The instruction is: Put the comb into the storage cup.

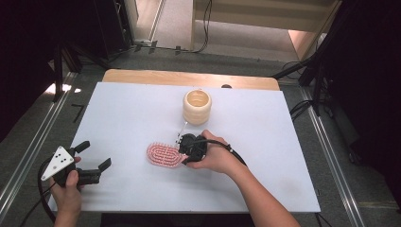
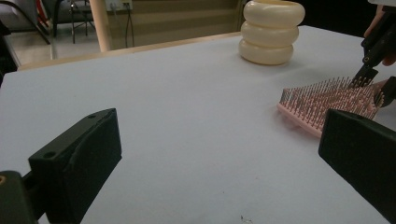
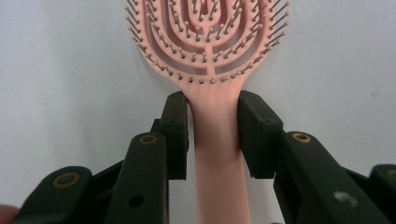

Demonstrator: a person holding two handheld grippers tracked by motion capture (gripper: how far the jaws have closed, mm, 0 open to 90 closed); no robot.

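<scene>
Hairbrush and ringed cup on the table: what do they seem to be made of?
The hairbrush looks like moulded pink plastic with a smooth, matte handle; its slotted head carries thin dark bristles with small ball tips, plastic or metal, hard to tell. The ringed cup looks cream-coloured with a soft sheen on its three stacked bulges, which suggests plastic or silicone, though glazed ceramic cannot be ruled out.

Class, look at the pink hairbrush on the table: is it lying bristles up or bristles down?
Bristles up. The hairbrush lies flat on the table, its pins pointing upward.
</scene>
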